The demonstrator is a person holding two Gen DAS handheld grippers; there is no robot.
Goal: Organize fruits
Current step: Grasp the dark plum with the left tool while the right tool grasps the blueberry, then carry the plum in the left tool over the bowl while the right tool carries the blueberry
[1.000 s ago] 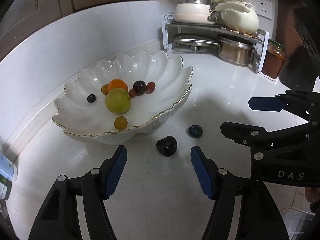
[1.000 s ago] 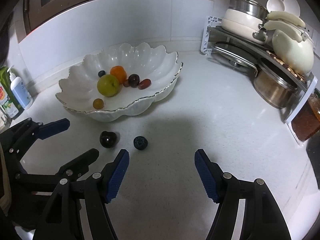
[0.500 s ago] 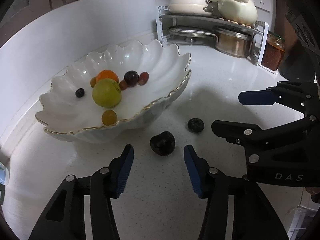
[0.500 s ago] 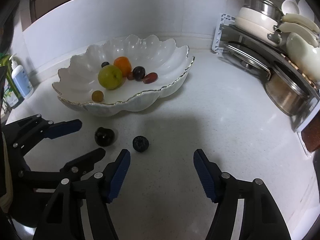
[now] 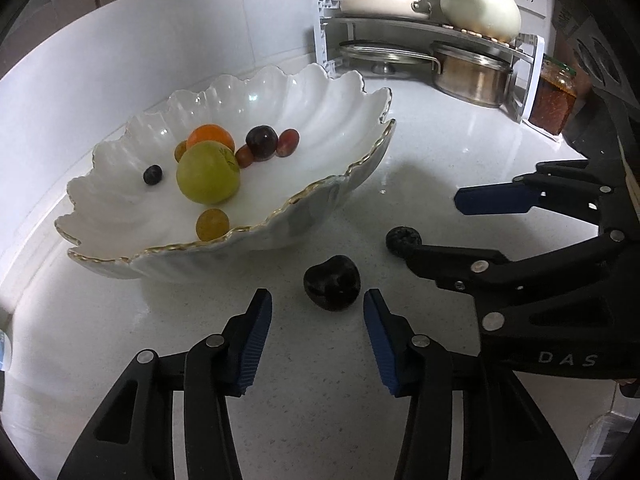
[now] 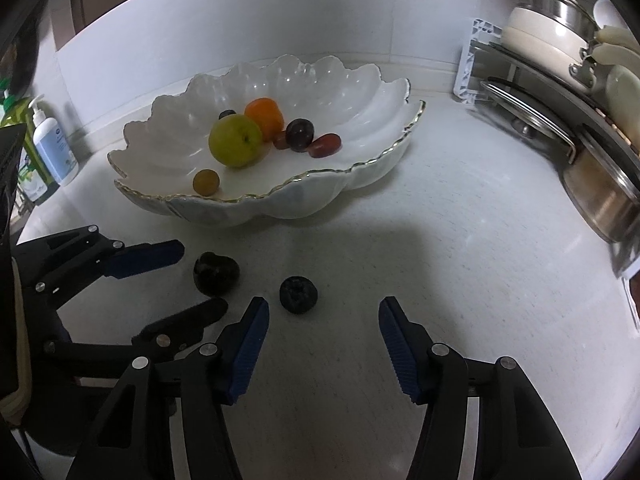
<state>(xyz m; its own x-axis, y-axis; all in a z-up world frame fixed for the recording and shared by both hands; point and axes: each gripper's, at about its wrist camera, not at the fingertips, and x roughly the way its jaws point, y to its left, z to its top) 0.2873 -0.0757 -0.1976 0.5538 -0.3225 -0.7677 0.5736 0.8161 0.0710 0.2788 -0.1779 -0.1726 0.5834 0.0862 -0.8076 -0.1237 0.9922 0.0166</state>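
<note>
A white scalloped bowl (image 5: 332,108) (image 6: 360,92) with a gold rim holds a green apple (image 5: 208,178), an orange (image 5: 210,136), a dark plum (image 5: 261,142) and several small grapes and berries. On the counter in front of it lie a dark cherry (image 5: 332,282) (image 6: 216,278) and a blueberry (image 5: 400,236) (image 6: 298,294). My left gripper (image 5: 317,308) (image 6: 202,279) has its jaws closing, with the cherry just ahead of the tips and untouched. My right gripper (image 6: 323,312) (image 5: 432,226) is also closing; the blueberry sits near its left tip, untouched.
A metal rack (image 5: 440,40) with pots and lids stands at the back right, and a jar of red sauce (image 5: 554,96) stands beside it. Soap bottles (image 6: 52,148) stand at the far left against the white wall. The two grippers are close side by side.
Both grippers have sunk toward the counter and their jaws have narrowed. The cherry now lies close to the left tips, and the blueberry close to the right tips.
</note>
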